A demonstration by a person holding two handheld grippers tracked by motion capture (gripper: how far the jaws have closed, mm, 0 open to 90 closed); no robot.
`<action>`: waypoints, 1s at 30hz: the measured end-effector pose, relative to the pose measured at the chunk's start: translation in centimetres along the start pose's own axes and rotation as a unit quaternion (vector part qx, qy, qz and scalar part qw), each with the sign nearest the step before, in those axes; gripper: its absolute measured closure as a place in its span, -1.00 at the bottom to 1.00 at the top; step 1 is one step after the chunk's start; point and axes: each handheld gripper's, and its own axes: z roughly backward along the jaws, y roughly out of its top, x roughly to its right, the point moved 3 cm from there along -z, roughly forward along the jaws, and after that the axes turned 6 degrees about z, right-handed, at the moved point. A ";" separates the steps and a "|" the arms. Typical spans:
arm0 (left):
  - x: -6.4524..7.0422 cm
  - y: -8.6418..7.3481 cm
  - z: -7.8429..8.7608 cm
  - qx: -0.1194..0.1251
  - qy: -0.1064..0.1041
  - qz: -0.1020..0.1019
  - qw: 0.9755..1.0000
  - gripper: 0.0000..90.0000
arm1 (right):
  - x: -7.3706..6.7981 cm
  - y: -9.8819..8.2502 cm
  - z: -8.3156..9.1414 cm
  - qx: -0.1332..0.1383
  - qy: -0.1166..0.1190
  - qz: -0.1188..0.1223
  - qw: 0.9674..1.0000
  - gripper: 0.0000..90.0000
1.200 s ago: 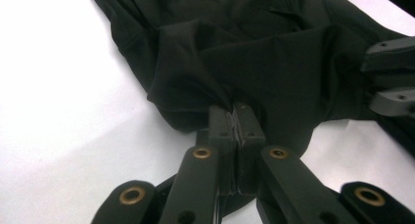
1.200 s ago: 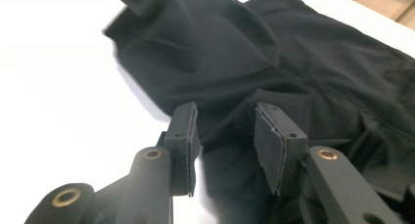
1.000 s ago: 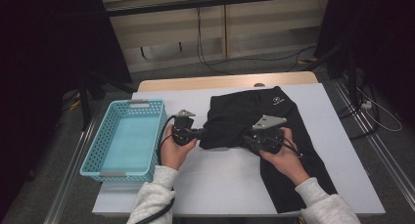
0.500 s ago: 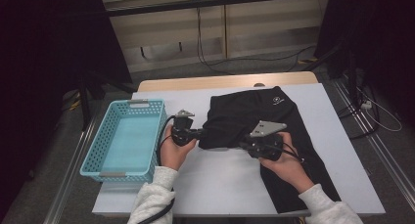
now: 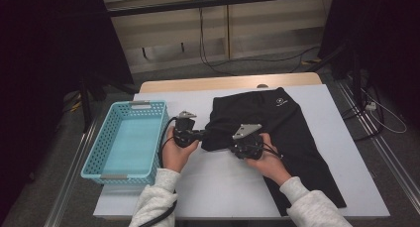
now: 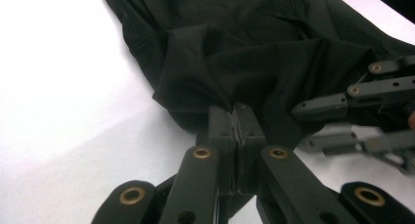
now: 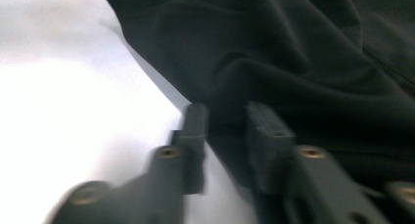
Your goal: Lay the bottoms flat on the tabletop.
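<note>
Black trousers (image 5: pixel 277 133) lie spread over the right half of the white table (image 5: pixel 213 187), waistband toward the far edge, one leg running down to the near right corner. Off to the left, well apart from the cloth, sits the light blue basket (image 5: pixel 126 145), with nothing in it.

Left gripper (image 5: pixel 200 135) is locked in: its jaws are pressed together on the trousers' left edge, and the left gripper view shows a pinch of black fabric (image 6: pixel 205 87) bunched right at the tips. That hand is the anchor.

Right gripper (image 5: pixel 236 143) is the one in play. It sits just right of the left one, at the near rim of the same fold, and its jaws have just been closing. In the right gripper view, blurred as it is, a gap is visible between the two jaws, with the dark hem (image 7: pixel 230 119) lying in that gap and not yet clamped.

My read: this is the grasping step of a fold, second corner about to be taken. The next move calls for the right jaws to finish closing on the hem. Both hands can then lift and carry the fabric over together, keeping the edge taut so it doesn't slip.
</note>
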 end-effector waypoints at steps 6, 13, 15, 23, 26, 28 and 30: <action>0.2 0.2 0.5 0.004 0.002 0.001 1.000 0.97 | -0.4 0.2 1.1 0.011 0.010 -0.006 1.000 0.96; 0.8 0.0 0.9 -0.006 -0.010 0.001 1.000 0.96 | -1.8 0.2 5.2 0.043 0.054 -0.003 0.998 0.97; 1.2 -0.1 0.9 -0.013 -0.009 -0.005 1.000 0.96 | -2.0 -0.1 6.2 0.048 0.063 -0.010 0.997 0.98; 0.7 -0.5 -0.2 -0.014 0.014 -0.013 1.000 0.81 | -0.1 -1.4 4.4 0.021 0.039 -0.043 0.998 0.97; 0.1 -0.7 -0.5 -0.007 0.029 -0.020 0.999 0.54 | 0.6 -1.7 2.9 0.002 0.009 -0.040 0.999 0.90; -0.3 -0.9 -0.6 -0.003 0.036 -0.021 0.999 0.33 | 0.9 -2.0 2.3 -0.008 -0.001 -0.046 0.999 0.81; -0.6 -1.0 -0.6 0.000 0.037 -0.017 0.999 0.12 | 1.0 -2.1 2.3 -0.008 -0.007 -0.051 0.999 0.67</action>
